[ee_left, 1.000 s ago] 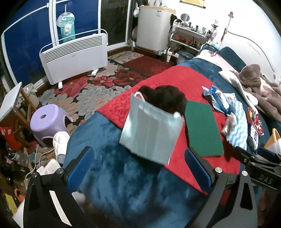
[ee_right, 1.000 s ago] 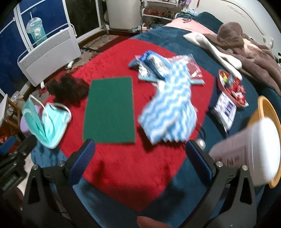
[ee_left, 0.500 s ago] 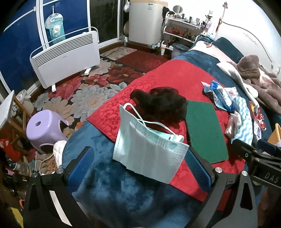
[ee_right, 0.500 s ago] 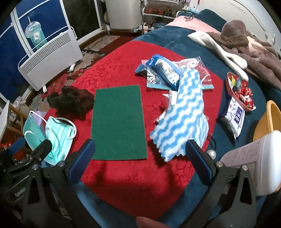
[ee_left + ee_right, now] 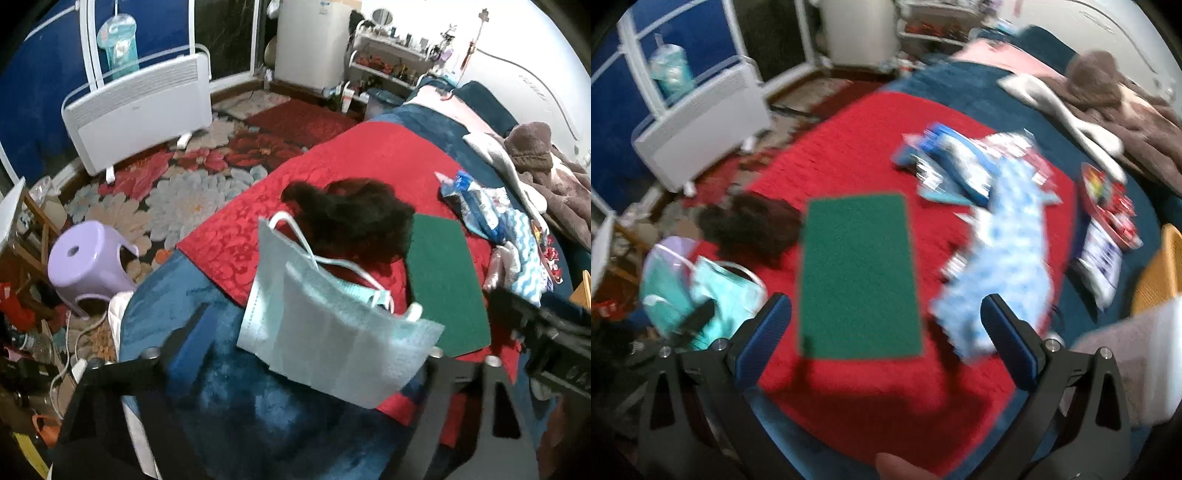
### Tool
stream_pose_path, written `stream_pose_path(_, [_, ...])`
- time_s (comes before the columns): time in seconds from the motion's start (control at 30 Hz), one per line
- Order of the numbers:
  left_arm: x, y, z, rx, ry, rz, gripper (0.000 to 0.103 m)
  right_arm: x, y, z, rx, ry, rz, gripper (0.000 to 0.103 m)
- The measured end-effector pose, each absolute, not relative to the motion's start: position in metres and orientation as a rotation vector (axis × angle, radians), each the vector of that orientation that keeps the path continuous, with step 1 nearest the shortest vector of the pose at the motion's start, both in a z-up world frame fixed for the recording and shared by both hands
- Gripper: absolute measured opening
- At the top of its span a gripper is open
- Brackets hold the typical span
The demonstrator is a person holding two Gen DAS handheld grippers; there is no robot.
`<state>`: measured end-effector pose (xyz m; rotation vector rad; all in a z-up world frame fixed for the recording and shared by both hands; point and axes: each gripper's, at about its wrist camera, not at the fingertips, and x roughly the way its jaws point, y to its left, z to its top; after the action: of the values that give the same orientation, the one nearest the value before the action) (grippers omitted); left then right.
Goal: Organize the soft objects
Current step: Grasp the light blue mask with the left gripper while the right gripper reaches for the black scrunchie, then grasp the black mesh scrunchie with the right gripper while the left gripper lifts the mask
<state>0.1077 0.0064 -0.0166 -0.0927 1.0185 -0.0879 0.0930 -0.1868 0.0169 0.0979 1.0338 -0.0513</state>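
Now | two tools [image 5: 306,339] [image 5: 882,325] spread | one mask [image 5: 332,332] | one green pad [image 5: 858,277] | one wavy cloth [image 5: 1008,266]

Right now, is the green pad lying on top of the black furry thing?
No. In the right wrist view the green pad lies flat on the red blanket beside the black furry item.

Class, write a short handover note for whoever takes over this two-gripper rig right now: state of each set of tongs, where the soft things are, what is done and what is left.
Left tongs: open, holding nothing, straddling the face masks at the near edge of the red cloth.
Right tongs: open, empty, aimed at the green pad; this view is blurred.
Dark fluffy item: just beyond the masks, left of the pad.
Blue-and-white wavy cloth: right of the pad, by the right tongs' right finger.
Done: nothing looks grouped yet.
Left: probably pick up the masks first, then the cloth, pad and fluffy item.
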Motion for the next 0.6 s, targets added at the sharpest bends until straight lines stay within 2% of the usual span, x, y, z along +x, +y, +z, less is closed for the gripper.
stream_pose_path(0.07, [0.111,0.012,-0.022,-0.141,1.051,-0.140,0.056,0.104,-0.174,0.018,0.083,1.018,0.034,0.103])
stream_pose_path(0.13, [0.114,0.017,-0.027,-0.185,1.078,-0.173,0.045,0.119,-0.160,0.016,0.061,1.035,0.082,0.103])
stream_pose_path(0.27, [0.115,0.025,-0.029,-0.205,1.079,-0.167,0.038,0.144,-0.142,0.013,0.084,1.032,0.135,0.103])
stream_pose_path(0.47, [0.117,0.035,-0.032,-0.245,1.099,-0.170,0.038,0.173,-0.106,-0.009,0.009,1.086,0.242,0.102])
stream_pose_path(0.53, [0.116,0.038,-0.032,-0.248,1.091,-0.170,0.038,0.179,-0.099,-0.019,-0.006,1.123,0.259,0.087])
stream_pose_path(0.6, [0.115,0.041,-0.032,-0.251,1.089,-0.174,0.038,0.179,-0.097,-0.026,-0.001,1.164,0.281,0.056])
